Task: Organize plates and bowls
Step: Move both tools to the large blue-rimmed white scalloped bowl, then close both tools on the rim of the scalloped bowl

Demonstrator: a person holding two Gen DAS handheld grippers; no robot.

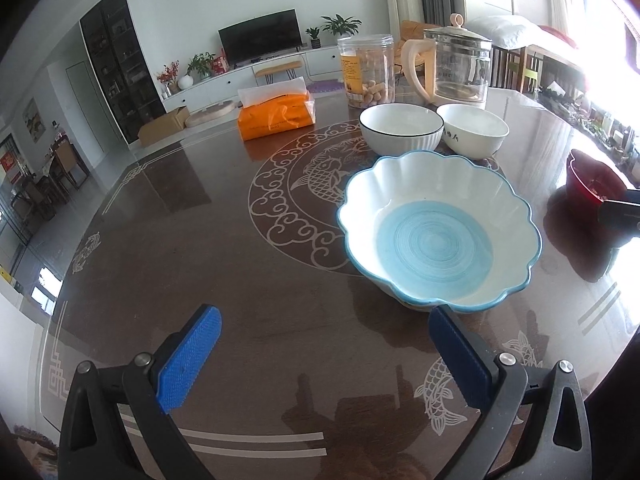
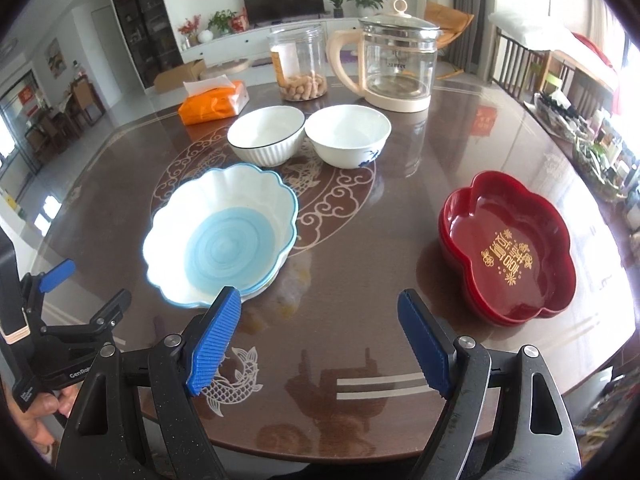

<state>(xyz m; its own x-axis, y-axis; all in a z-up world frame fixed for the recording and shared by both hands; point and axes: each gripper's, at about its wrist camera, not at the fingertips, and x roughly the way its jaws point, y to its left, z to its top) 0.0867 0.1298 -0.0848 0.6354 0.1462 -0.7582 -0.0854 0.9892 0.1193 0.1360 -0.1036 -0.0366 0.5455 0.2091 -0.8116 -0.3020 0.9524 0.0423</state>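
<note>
A scalloped white bowl with a blue centre (image 1: 438, 232) (image 2: 224, 236) sits mid-table, apparently nested on a second one. Behind it stand a ribbed black-rimmed white bowl (image 1: 400, 130) (image 2: 266, 136) and a plain white bowl (image 1: 474, 132) (image 2: 348, 136), side by side. Stacked red flower-shaped dishes (image 2: 508, 244) (image 1: 592, 180) lie to the right. My left gripper (image 1: 326, 356) (image 2: 96, 284) hovers open just in front and left of the scalloped bowl, its right pad near the rim. My right gripper (image 2: 320, 344) is open over bare table between the scalloped bowl and the red dishes, holding nothing.
At the back of the round brown table (image 2: 360, 248) stand a glass kettle (image 2: 396, 60), a clear jar of snacks (image 2: 300, 64) and an orange tissue pack (image 2: 214, 102). The near table edge (image 2: 320, 452) runs below my right gripper. A hand (image 2: 40, 412) holds the left gripper.
</note>
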